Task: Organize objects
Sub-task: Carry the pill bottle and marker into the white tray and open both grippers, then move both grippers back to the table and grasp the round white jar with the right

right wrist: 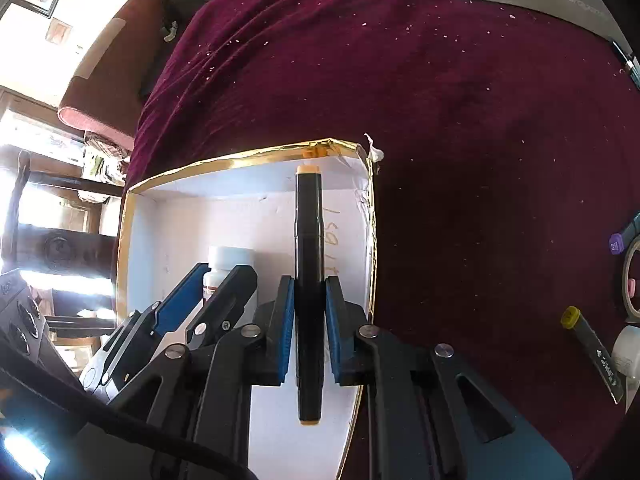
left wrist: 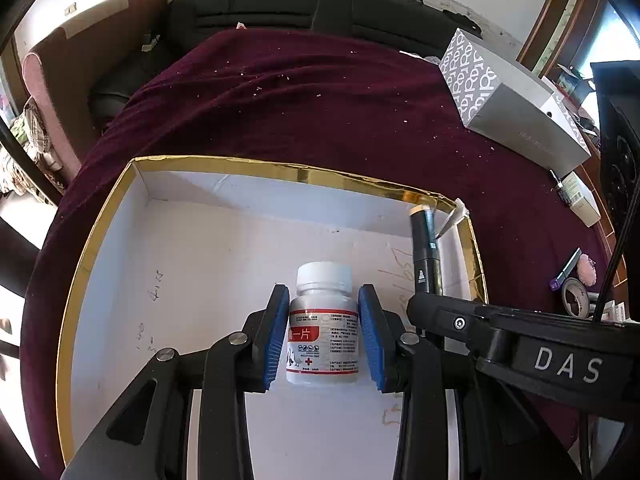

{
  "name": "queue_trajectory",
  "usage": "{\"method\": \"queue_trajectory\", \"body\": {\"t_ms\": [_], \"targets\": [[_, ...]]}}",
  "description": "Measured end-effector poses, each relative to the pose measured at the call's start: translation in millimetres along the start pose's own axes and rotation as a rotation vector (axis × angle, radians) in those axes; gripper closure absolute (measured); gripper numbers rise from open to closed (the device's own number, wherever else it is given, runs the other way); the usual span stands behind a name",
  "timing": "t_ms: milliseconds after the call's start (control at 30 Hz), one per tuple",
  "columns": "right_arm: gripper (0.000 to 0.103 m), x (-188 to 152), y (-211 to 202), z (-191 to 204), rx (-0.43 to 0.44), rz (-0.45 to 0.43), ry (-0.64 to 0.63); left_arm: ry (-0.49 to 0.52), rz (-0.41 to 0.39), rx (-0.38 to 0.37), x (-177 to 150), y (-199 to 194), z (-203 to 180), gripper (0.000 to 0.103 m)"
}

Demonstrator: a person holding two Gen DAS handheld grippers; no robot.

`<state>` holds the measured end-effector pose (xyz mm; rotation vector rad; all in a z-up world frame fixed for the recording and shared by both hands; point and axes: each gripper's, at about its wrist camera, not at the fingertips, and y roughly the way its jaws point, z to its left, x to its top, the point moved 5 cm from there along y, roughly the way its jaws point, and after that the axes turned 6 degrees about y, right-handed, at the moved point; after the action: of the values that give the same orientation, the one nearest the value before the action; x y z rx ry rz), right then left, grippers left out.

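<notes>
The gold-edged box (left wrist: 100, 236) lay on a maroon cloth (left wrist: 320, 112) with its white floor mostly bare; open room stretched left of the bottle toward the far left wall, while the right wall stood close beside the marker. Beyond the box's far rim the cloth ran bare up to a black sofa (left wrist: 280, 8).

The left gripper (left wrist: 323, 334) held its blue pads against both sides of a white pill bottle (left wrist: 323, 328), gripping it over the box floor. The bottle's label carried a red band with white Chinese characters ending in "一片", a red cross and small bird figures; the finer print was too small to read. The right gripper (right wrist: 308, 328) was clamped on a black marker (right wrist: 308, 280) with tan end caps, held lengthwise inside the box just beside its right wall. "DAS" showed in white on that gripper's body.

Faint handwriting marked the box floor, unreadable. A grey patterned carton (left wrist: 516, 108) sat near the cloth's far right edge. A yellow-capped marker (right wrist: 592, 356) and a tape roll (right wrist: 632, 276) lay right of the box.
</notes>
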<state>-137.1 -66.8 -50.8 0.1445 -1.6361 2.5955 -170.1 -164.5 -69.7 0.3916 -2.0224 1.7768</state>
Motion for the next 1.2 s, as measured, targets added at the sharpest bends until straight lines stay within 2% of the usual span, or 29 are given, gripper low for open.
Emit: {"method": "queue_trajectory", "body": {"t_ms": [233, 400, 467, 733, 967, 1100, 1200], "targets": [[0.087, -2, -10, 2, 0.015, -0.012, 0.000, -0.017, -0.009, 0.024, 4, -11, 4, 0.062], [0.078, -4, -34, 6, 0.004, -0.065, -0.037, -0.008, -0.033, 0.036, 7, -30, -1, 0.055], [0.069, -7, -47, 5, 0.003, -0.088, -0.051, 0.005, -0.045, 0.046, 6, -40, -5, 0.052], [0.068, -30, -100, -25, 0.003, -0.165, -0.077, 0.033, -0.061, 0.034, -2, -78, -37, 0.051], [0.067, -52, -161, -97, 0.027, -0.242, -0.003, 0.012, -0.051, -0.062, -13, -99, -75, 0.051], [0.054, -64, -205, -174, -0.001, -0.313, 0.109, -0.002, -0.035, -0.109, -23, -102, -97, 0.051], [0.054, -70, -216, -217, -0.033, -0.312, 0.161, -0.002, -0.003, -0.144, -31, -99, -115, 0.051]]}}
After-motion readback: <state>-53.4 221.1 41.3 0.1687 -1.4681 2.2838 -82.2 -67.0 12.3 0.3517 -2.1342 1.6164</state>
